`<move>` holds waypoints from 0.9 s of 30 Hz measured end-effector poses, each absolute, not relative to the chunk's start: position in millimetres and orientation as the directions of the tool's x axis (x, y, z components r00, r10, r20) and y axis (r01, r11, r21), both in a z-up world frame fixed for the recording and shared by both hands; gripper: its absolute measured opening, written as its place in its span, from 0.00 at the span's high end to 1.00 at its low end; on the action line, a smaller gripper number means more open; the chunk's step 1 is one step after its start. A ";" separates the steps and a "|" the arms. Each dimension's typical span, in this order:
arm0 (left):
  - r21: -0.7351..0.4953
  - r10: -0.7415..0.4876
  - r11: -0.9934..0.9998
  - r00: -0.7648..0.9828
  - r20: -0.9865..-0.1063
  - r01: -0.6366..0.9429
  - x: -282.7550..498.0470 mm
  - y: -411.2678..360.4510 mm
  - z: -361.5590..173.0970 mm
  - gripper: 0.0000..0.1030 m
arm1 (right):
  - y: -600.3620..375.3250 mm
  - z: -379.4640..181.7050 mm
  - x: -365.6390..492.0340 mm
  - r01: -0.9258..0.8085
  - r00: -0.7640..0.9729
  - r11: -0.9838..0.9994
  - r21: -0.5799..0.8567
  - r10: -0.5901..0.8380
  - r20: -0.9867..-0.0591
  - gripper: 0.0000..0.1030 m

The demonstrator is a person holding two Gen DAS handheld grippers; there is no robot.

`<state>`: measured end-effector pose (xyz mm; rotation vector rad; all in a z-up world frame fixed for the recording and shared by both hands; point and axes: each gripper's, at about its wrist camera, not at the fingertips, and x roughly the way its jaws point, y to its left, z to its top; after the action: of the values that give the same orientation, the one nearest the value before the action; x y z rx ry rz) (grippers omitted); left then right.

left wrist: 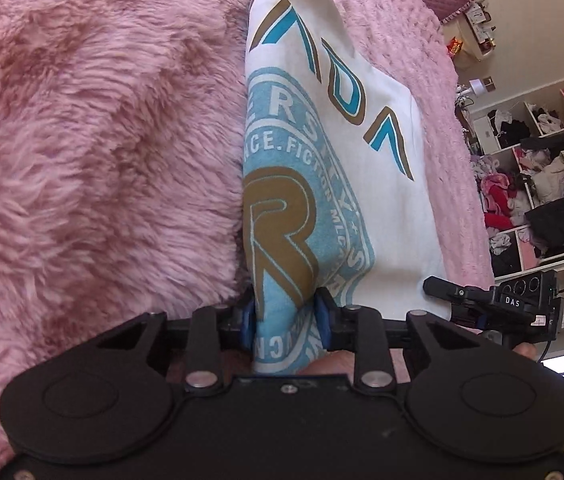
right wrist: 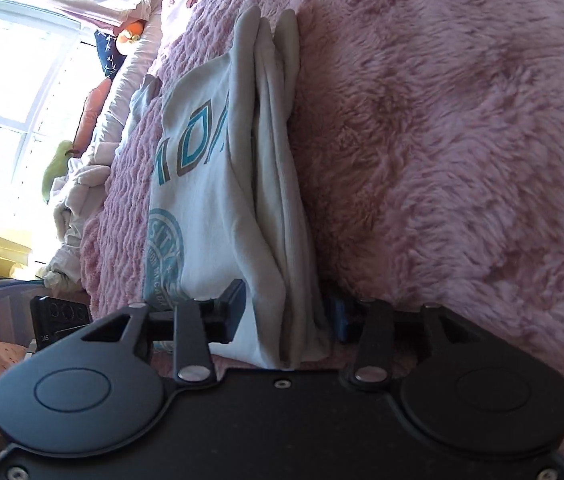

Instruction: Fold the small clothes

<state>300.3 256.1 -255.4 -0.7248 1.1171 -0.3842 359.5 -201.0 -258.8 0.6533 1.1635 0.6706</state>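
Observation:
A white T-shirt (left wrist: 378,152) with teal and gold print lies folded on the pink furry blanket (left wrist: 93,152). My left gripper (left wrist: 286,316) is at the shirt's near edge, and its blue pads (left wrist: 247,320) press on the printed fold from both sides. In the right wrist view the same shirt (right wrist: 201,208) shows as a stack of several layers. My right gripper (right wrist: 286,318) straddles that stacked edge, its jaws standing a little wider than the bundle, with a slim gap at the blue pad (right wrist: 340,320). The right gripper's body (left wrist: 522,300) sits just beyond the shirt's far side.
White shelves (left wrist: 542,184) stuffed with clothes stand past the bed's edge. A bright window (right wrist: 13,92), pillows and soft toys (right wrist: 57,168) line the other side. A heap of pale laundry (right wrist: 69,216) lies by the blanket's edge.

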 end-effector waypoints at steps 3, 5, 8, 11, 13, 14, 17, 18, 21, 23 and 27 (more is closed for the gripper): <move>-0.628 -0.561 0.778 0.457 -0.690 0.006 319.9 268.8 -228.5 0.49 | -204.8 -229.2 379.6 -0.213 0.370 0.667 0.714 0.731 -0.573 0.32; -0.582 -0.501 0.813 0.517 -0.695 0.006 343.0 275.8 -220.1 0.49 | -202.3 -216.9 403.2 -0.239 0.450 0.670 0.703 0.718 -0.531 0.28; -0.597 -0.472 0.801 0.565 -0.677 -0.047 387.4 287.2 -226.5 0.49 | -188.5 -221.9 450.6 -0.187 0.478 0.635 0.750 0.726 -0.495 0.27; -0.640 -0.472 0.762 0.592 -0.653 -0.099 429.4 290.6 -239.6 0.49 | -169.9 -235.5 486.1 -0.116 0.509 0.666 0.736 0.677 -0.532 0.27; -0.692 -0.498 0.710 0.603 -0.623 -0.129 461.1 294.3 -246.6 0.47 | -157.8 -244.4 501.7 -0.098 0.490 0.669 0.737 0.677 -0.550 0.27; -0.724 -0.515 0.674 0.611 -0.601 -0.144 471.3 294.4 -251.7 0.46 | -151.5 -247.1 506.8 -0.073 0.499 0.680 0.729 0.658 -0.564 0.26; -0.794 -0.533 0.578 0.651 -0.541 -0.187 497.7 297.5 -259.6 0.52 | -141.6 -241.1 515.2 -0.122 0.517 0.686 0.717 0.661 -0.544 0.44; -0.802 -0.527 0.565 0.663 -0.532 -0.195 503.1 296.6 -256.6 0.65 | -137.0 -235.7 517.9 -0.131 0.524 0.709 0.693 0.643 -0.559 0.61; -0.807 -0.491 0.578 0.737 -0.465 -0.124 509.6 296.8 -240.4 0.92 | -134.8 -221.3 521.7 -0.194 0.548 0.711 0.676 0.650 -0.526 0.75; -0.779 -0.450 0.620 0.770 -0.452 -0.095 509.9 295.0 -234.0 0.92 | -136.2 -222.4 525.3 -0.203 0.558 0.714 0.670 0.647 -0.519 0.76; -0.664 -0.389 0.728 0.694 -0.605 -0.171 537.0 285.9 -261.2 0.89 | -141.1 -257.3 537.1 -0.145 0.552 0.767 0.625 0.587 -0.592 0.78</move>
<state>537.0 285.9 -261.2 -0.7659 0.8133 -0.1360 537.1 -141.1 -257.3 0.5553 0.8881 0.4599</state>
